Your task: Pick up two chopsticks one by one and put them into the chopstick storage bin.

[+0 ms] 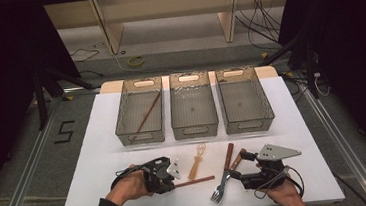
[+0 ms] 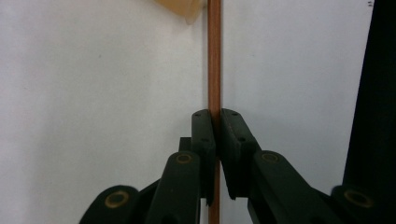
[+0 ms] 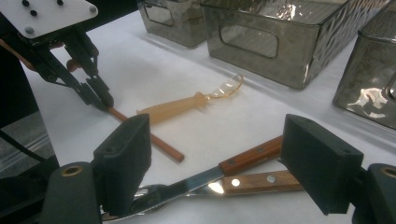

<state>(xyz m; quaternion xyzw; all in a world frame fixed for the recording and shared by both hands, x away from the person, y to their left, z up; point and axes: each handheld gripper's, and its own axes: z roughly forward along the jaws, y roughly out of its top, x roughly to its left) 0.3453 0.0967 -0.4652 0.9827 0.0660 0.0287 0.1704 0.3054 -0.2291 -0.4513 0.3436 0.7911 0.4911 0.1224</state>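
Now the left gripper (image 2: 215,122) pinches a thin wooden chopstick (image 2: 214,56); the right gripper (image 3: 215,154) gapes.

A single marking can be read: a large dark numeral "5" (image 1: 64,132) stands on the grey floor (image 1: 20,162) to the left of the table, in the high view. Nothing else carries any readable text or label.
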